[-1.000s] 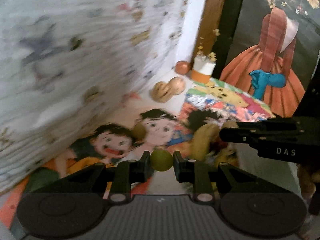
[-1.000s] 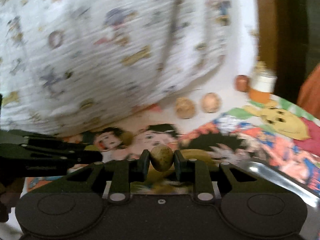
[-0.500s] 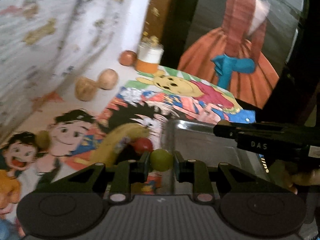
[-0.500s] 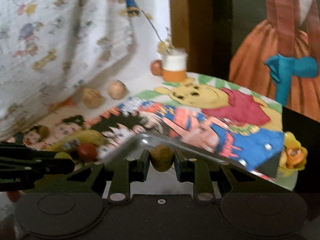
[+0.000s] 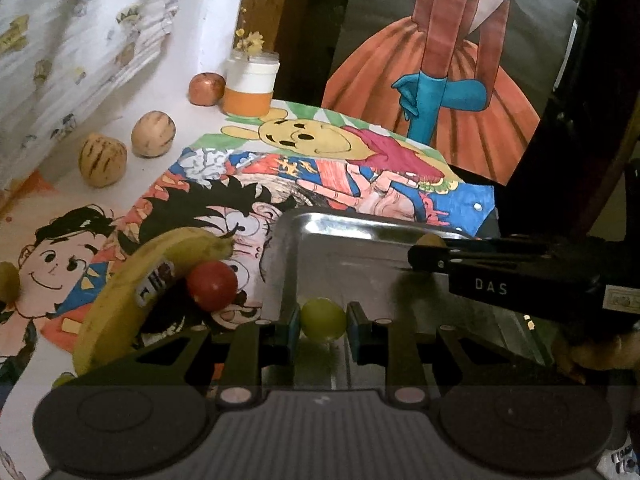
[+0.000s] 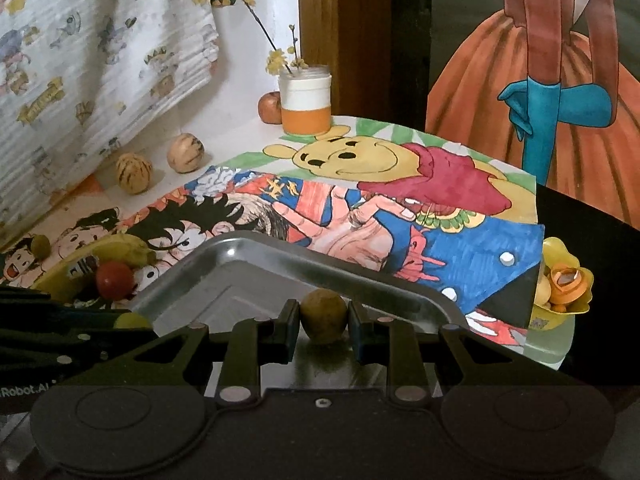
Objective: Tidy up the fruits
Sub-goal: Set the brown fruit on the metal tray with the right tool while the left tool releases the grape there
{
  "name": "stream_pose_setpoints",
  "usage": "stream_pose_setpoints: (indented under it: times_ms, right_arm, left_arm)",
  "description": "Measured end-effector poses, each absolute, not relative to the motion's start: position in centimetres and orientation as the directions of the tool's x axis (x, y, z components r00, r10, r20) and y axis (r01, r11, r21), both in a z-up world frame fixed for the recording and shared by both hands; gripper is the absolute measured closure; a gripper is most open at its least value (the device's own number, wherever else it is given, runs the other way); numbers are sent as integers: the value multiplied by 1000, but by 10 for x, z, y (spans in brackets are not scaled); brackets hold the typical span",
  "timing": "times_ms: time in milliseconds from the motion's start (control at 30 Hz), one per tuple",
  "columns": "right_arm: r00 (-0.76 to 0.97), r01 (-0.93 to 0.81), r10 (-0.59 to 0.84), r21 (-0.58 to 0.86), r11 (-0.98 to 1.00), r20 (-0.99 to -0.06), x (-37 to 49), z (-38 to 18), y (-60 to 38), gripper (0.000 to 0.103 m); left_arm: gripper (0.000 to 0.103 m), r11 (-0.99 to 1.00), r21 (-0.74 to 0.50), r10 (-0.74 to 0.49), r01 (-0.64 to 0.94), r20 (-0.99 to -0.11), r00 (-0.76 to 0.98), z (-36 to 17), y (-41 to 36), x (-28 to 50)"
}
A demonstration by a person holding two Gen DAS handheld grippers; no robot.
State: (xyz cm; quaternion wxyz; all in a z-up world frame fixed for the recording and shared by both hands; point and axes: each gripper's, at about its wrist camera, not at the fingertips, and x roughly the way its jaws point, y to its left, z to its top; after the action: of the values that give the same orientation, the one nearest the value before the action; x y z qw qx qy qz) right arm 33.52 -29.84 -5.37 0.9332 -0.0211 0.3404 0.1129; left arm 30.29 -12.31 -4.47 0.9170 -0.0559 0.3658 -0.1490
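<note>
My left gripper [image 5: 323,320] is shut on a small green round fruit [image 5: 323,319] and holds it over the left part of the steel tray [image 5: 360,236]. My right gripper [image 6: 323,318] is shut on a brownish-yellow round fruit [image 6: 323,316] over the same tray [image 6: 248,256]. The right gripper also shows side-on in the left wrist view [image 5: 424,249]. A banana [image 5: 124,296] and a red tomato [image 5: 212,285] lie left of the tray on the cartoon-print cloth.
Two striped beige fruits [image 5: 103,160] [image 5: 153,133], a reddish fruit [image 5: 206,89] and a white-and-orange jar [image 5: 251,82] stand by the back wall. A small green fruit [image 5: 6,281] lies far left. A yellow flower-shaped dish [image 6: 560,284] sits at the right table edge.
Both grippers have swung right from the cloth and the banana to above the steel tray, each still holding its fruit.
</note>
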Motion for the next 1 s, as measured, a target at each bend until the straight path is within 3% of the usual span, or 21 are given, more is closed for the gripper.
stream_pose_setpoints:
  times_ms: [400, 567, 667, 700, 733, 867, 1000]
  right_arm:
    - [746, -218, 199, 49, 975, -635, 330, -54, -299, 72]
    - [769, -211, 204, 60, 976, -606, 317, -43, -303, 64]
    - [787, -205, 205, 68, 977, -582, 305, -34, -306, 58]
    - [793, -203, 204, 67, 977, -575, 300, -31, -306, 54]
    - [798, -201, 203, 66, 977, -567, 296, -27, -307, 50]
    - [823, -194, 198, 64, 979, -533, 278, -14, -306, 40]
    - [845, -189, 196, 65, 980, -497, 257, 0, -303, 26]
  left_arm:
    - [75, 947, -218, -321, 236, -661, 678, -48, -126, 305]
    - [69, 946, -236, -325, 224, -657, 680, -44, -122, 300]
    - [56, 943, -255, -331, 214, -641, 693, -36, -117, 293]
    - [46, 943, -259, -328, 207, -633, 701, -33, -115, 290]
    - [42, 944, -262, -324, 200, -624, 711, -29, -112, 286]
    - [37, 946, -272, -309, 175, -598, 740, -14, -104, 273]
    - [19, 952, -273, -274, 139, -558, 783, 3, -93, 254]
